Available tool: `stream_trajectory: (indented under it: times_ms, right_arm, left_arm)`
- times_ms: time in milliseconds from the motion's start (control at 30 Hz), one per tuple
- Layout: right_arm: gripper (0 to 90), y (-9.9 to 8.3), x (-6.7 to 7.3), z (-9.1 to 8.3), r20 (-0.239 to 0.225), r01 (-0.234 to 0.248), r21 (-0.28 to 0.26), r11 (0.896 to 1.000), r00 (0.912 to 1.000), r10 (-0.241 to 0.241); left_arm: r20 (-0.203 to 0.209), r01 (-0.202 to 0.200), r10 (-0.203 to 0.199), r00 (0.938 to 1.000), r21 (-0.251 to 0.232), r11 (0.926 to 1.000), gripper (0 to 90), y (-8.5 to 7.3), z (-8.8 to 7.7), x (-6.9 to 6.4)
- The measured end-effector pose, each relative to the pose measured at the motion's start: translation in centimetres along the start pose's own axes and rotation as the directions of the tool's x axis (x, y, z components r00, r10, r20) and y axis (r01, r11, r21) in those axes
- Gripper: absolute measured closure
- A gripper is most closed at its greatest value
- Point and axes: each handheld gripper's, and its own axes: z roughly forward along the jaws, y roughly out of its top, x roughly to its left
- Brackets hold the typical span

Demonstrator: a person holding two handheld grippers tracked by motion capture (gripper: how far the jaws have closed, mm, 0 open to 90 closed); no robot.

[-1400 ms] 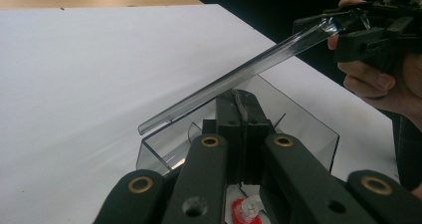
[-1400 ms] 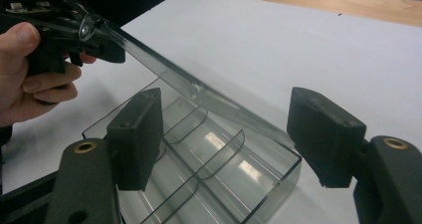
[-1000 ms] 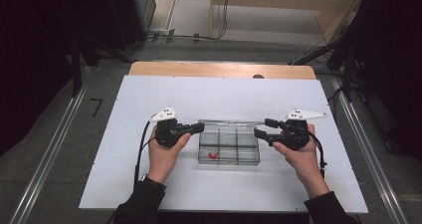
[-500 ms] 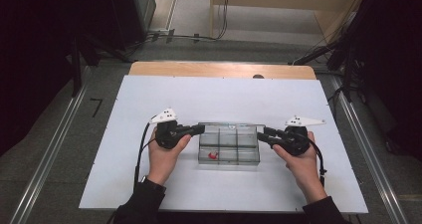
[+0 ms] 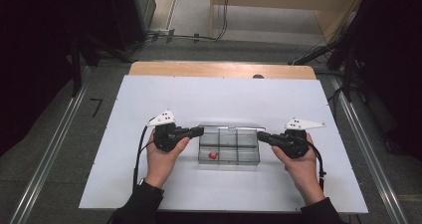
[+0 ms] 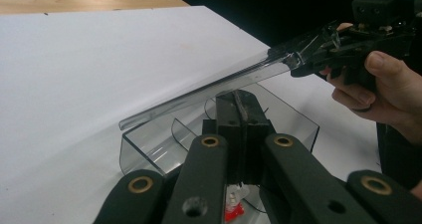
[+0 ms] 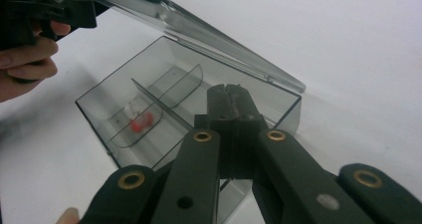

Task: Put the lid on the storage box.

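A clear plastic compartment box (image 5: 246, 153) stands on the white table with its clear lid (image 5: 231, 128) tilted up over the back. A small red piece (image 5: 213, 156) lies in the front left compartment. My left gripper (image 5: 200, 131) is shut on the lid's left end; in the left gripper view its jaws (image 6: 239, 102) stand together on thin clear plastic. My right gripper (image 5: 260, 135) has just been closing and is shut on the lid's right end (image 6: 293, 59). In the right gripper view its tips (image 7: 229, 97) meet beneath the raised lid (image 7: 199, 30).
The white table top (image 5: 224, 99) stretches wide on all sides of the box, with a wooden strip (image 5: 221, 69) along its far edge. A black cable (image 5: 139, 157) loops from my left gripper toward the person's sleeve. Dark floor and metal rails flank the table.
My right gripper has shifted slightly toward the box and its jaws have closed on the lid's right end. The left gripper and the box have stayed put.
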Motion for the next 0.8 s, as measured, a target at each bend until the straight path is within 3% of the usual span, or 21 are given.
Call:
stream_trajectory:
  times_ms: [267,800]
  right_arm:
    - [88.3,-0.1,0.5,-0.3,-0.030,0.021,-0.008,1.000,0.9993,-0.021]
    - [88.3,-0.7,1.0,-0.6,-0.037,0.062,-0.001,0.998,0.9974,-0.062]
  left_arm:
    - [0.009,-0.001,0.001,1.0000,0.006,1.0000,90.0,-0.6,-0.3,-0.3]
    - [0.011,-0.003,0.003,0.9999,0.020,0.9998,90.0,-1.7,-0.9,-0.6]
